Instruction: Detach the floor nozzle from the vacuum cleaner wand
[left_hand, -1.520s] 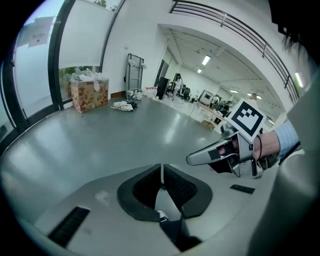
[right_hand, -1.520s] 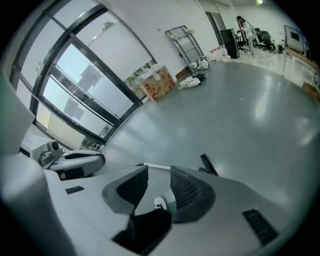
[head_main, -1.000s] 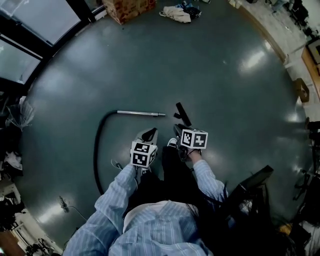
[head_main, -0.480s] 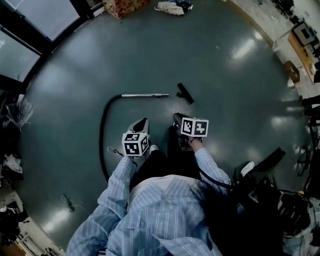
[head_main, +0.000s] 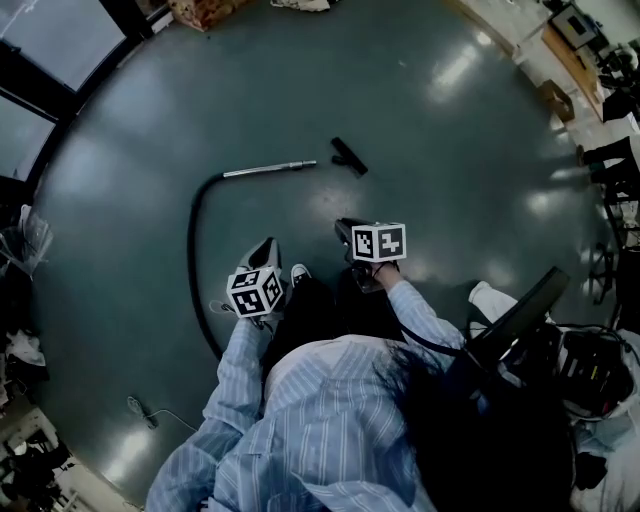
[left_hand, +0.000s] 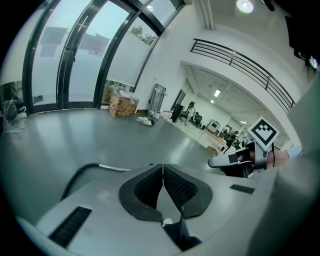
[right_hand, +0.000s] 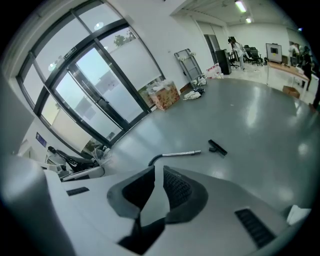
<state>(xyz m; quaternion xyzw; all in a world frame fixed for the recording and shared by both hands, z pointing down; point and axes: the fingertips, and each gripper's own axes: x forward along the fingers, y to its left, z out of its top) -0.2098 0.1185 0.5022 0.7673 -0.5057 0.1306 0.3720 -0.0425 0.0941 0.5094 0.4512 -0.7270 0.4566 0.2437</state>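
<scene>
Out on the grey floor (head_main: 450, 150), ahead of both grippers, the floor nozzle (head_main: 349, 156) lies just beside the wand (head_main: 270, 169) tip but apart from it, with the left gripper (left_hand: 163, 166) pressed together on nothing and the right gripper (right_hand: 158, 169), jaws just closing, narrowly parted and empty.

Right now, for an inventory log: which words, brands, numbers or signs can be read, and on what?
No text is readable.
Square markers on left white cube and right white cube: patterns, no letters.
Print on patterned cardboard box: too blurred.
Small blue wall sign: too small.
</scene>
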